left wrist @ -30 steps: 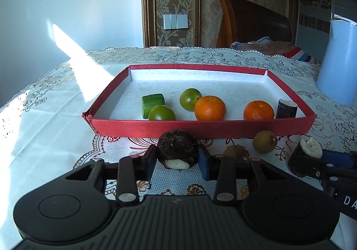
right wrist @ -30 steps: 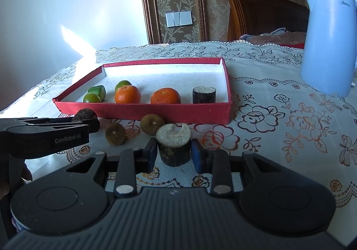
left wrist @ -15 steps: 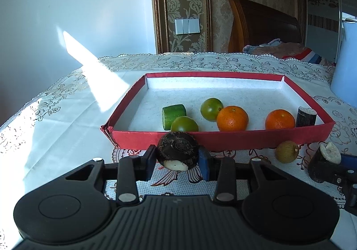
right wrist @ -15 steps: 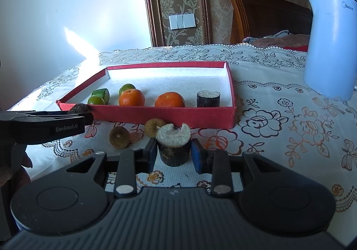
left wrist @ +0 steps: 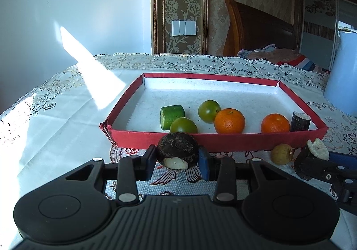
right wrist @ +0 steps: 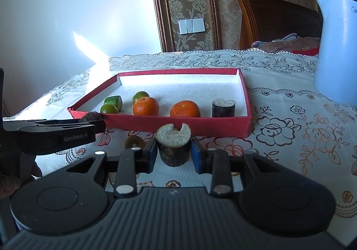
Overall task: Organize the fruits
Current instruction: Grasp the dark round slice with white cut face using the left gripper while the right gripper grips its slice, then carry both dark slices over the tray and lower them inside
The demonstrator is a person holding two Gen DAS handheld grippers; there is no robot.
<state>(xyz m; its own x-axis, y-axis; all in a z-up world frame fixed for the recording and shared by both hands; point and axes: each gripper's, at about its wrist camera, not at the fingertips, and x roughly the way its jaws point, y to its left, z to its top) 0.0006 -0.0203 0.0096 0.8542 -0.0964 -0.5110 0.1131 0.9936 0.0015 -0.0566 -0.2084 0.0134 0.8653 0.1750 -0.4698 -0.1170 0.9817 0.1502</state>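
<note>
Left wrist view: left gripper (left wrist: 177,159) jaws clamp a dark round fruit (left wrist: 177,149), just near of the red tray (left wrist: 223,138). Right gripper (right wrist: 174,152) jaws clamp a sugarcane piece (right wrist: 174,146), upright, near the tray's near wall.

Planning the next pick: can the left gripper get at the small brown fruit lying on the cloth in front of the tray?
Probably not yet: the left gripper is shut on the dark round root. The brown fruit itself lies uncovered beside the red tray.
</note>
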